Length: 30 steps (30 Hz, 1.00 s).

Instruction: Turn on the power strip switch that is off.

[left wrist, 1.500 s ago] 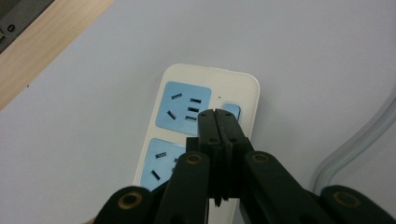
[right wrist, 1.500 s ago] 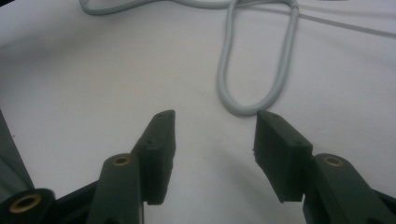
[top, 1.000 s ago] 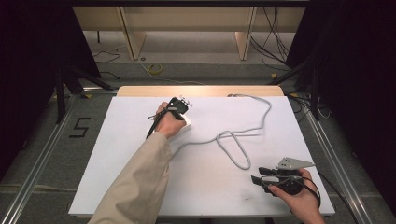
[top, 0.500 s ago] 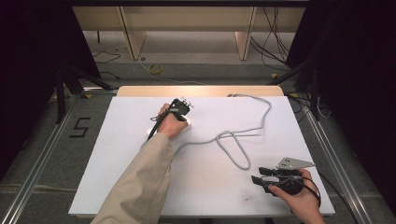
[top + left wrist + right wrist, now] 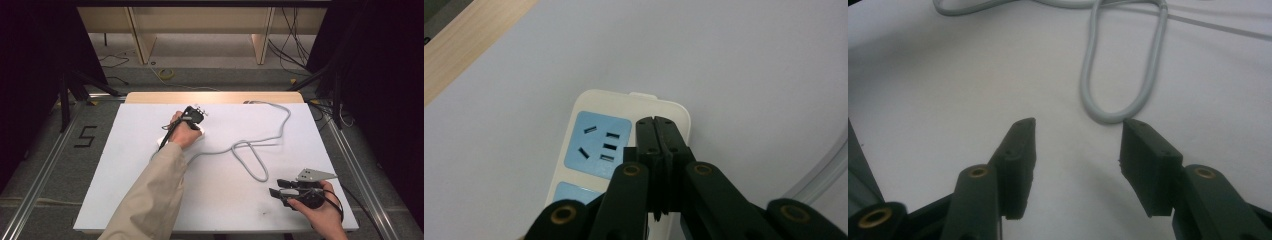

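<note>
The left gripper point(image 5: 657, 122), jaws pressed together, hovers over the power strip point(image 5: 599, 150), perhaps touching it; beyond its cord point(image 5: 1128, 75), the right gripper point(image 5: 1075, 145) waits wide apart.

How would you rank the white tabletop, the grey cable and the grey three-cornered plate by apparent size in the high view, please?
1. White tabletop, by far the largest.
2. Grey cable, long and thin, looping across the table.
3. Grey three-cornered plate, smallest, atop the right gripper.
</note>
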Each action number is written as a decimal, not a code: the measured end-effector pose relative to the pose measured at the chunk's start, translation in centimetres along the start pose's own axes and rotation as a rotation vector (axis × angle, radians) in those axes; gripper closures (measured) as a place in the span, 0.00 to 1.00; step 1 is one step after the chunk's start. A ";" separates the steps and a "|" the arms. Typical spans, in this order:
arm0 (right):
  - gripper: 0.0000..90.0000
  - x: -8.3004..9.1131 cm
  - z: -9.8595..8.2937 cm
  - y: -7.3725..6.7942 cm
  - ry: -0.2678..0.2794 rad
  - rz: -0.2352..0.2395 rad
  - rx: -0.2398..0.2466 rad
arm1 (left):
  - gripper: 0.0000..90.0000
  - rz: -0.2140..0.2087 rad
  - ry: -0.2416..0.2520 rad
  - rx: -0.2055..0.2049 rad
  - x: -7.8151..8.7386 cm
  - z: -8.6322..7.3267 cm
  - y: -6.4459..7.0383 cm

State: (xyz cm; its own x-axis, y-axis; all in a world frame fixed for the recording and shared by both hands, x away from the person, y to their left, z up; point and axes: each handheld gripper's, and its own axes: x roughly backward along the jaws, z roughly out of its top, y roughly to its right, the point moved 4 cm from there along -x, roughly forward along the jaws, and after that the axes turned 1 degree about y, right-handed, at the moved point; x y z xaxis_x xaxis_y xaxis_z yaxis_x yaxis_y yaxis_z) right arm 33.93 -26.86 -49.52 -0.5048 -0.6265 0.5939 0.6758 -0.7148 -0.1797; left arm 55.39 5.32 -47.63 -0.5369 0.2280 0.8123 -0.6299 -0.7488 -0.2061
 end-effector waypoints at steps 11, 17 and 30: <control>0.55 -0.1 0.0 -0.1 -0.003 0.002 0.007 | 1.00 -0.009 -0.006 -0.003 -0.1 0.0 0.0; 0.55 -0.1 0.0 -0.1 -0.003 0.001 0.007 | 1.00 -0.014 -0.011 0.004 -0.2 0.0 -0.1; 0.55 -0.1 0.0 -0.1 -0.005 0.001 0.006 | 1.00 0.008 -0.029 -0.022 -0.3 0.0 0.1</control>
State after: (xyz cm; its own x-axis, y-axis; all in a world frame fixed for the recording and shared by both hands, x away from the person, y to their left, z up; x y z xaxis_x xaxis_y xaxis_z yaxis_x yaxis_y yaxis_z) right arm 33.89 -26.69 -49.53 -0.5016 -0.6255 0.5976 0.6795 -0.7124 -0.1753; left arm 55.45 5.17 -47.86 -0.5257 0.2034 0.8260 -0.6381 -0.7365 -0.2248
